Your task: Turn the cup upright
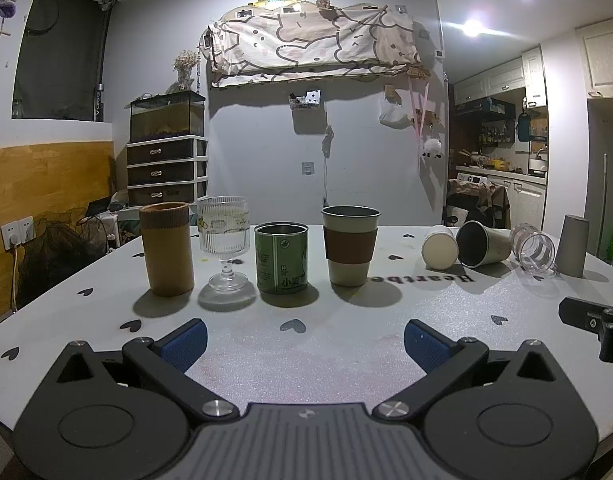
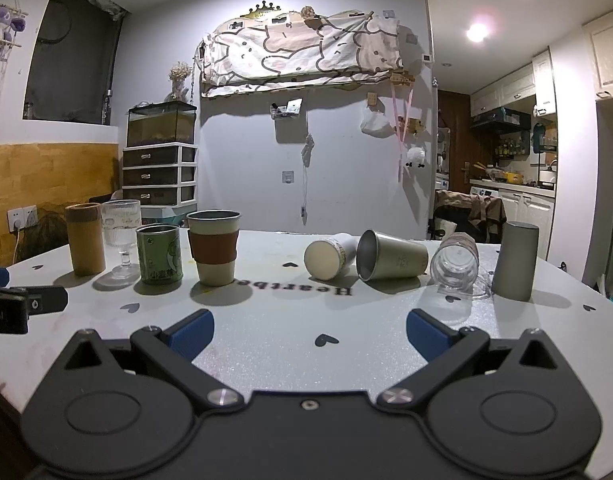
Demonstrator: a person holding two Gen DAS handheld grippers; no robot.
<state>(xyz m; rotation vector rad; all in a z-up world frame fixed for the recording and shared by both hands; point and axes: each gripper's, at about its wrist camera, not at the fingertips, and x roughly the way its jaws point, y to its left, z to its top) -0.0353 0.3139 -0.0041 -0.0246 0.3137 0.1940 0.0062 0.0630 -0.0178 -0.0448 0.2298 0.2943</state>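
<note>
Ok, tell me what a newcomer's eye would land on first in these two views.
Probably the row of cups across the white table: three lie tipped on their sides at right, a paper cup, a steel cup and a clear glass. At left stand upright ones, among them a green tin and a brown-sleeved cup. Both grippers hover open, empty.

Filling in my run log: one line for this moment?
left tongs open | right tongs open | steel cup lying sideways | untouched
</note>
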